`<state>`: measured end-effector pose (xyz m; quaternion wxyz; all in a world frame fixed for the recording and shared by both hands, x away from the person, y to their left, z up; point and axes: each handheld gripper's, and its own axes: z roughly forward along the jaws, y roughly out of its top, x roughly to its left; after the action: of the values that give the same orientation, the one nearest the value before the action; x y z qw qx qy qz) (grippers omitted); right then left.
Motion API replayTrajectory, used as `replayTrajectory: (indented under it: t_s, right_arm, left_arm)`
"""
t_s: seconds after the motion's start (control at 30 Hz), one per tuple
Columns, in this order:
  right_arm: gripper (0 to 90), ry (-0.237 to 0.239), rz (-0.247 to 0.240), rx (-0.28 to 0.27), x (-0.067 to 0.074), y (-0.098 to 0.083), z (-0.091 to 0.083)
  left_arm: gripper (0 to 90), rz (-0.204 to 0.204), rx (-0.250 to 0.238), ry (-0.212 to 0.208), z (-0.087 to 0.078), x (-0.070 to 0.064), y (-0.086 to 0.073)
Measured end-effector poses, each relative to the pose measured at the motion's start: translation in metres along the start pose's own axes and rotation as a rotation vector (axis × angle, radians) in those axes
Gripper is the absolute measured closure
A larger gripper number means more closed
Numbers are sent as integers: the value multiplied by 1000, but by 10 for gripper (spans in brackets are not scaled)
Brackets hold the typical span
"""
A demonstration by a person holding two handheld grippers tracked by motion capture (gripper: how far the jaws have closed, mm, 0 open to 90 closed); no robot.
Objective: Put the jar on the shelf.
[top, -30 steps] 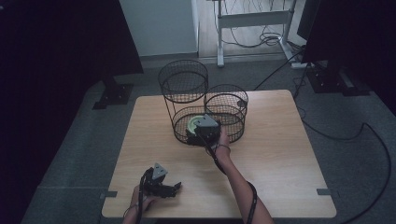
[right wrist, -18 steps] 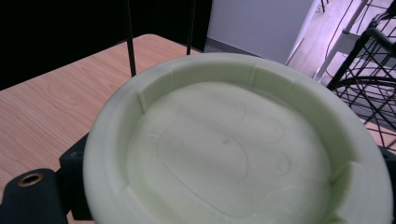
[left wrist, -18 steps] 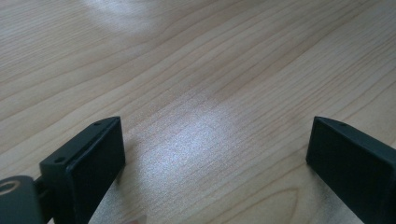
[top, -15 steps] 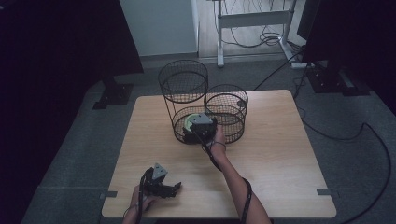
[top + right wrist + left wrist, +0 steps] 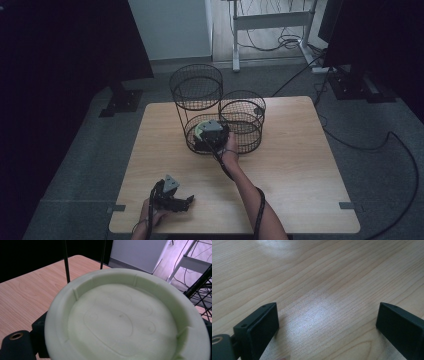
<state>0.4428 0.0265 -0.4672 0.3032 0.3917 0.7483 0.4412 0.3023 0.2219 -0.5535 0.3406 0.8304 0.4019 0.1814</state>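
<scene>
The right gripper (image 5: 212,136) holds a pale green plate (image 5: 125,317) clamped between its 2 jaws, which stand at either edge of the rim; in the right gripper view the plate fills the space just ahead of the fingers, face up and slightly tilted. From the high view that gripper is over the lowest basket (image 5: 196,145) of a black wire stand of 3 baskets, with the tall basket (image 5: 196,86) beyond the fingertips and the middle basket (image 5: 243,114) off to their far right. Whether the plate touches the basket floor I cannot tell. The step looks like setting the plate into that low basket: keep it level, bring it down clear of the thin upright wires (image 5: 66,261) just past the fingers, and release only once it rests flat. The left gripper (image 5: 172,199) lies idle on the wooden table (image 5: 317,277), jaws spread wide with bare wood between its fingers (image 5: 263,326).
</scene>
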Motion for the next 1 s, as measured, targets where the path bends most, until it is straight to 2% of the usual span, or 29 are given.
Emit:
replayTrajectory:
  t_s: [0.17,0.37,0.6,1.0]
  right_arm:
    - [104,-2,12,7,3,0,8]
    - [104,-11,-5,21,8,-2,22]
    - [104,-56,-6,33,11,-6,39]
    - [103,-98,-2,81,13,-15,61]
  left_arm:
    - [41,0,-2,0,0,0,0]
    - [41,1,-1,-3,0,0,0]
    - [41,3,-2,-4,0,0,0]
    - [41,5,-2,-5,0,0,0]
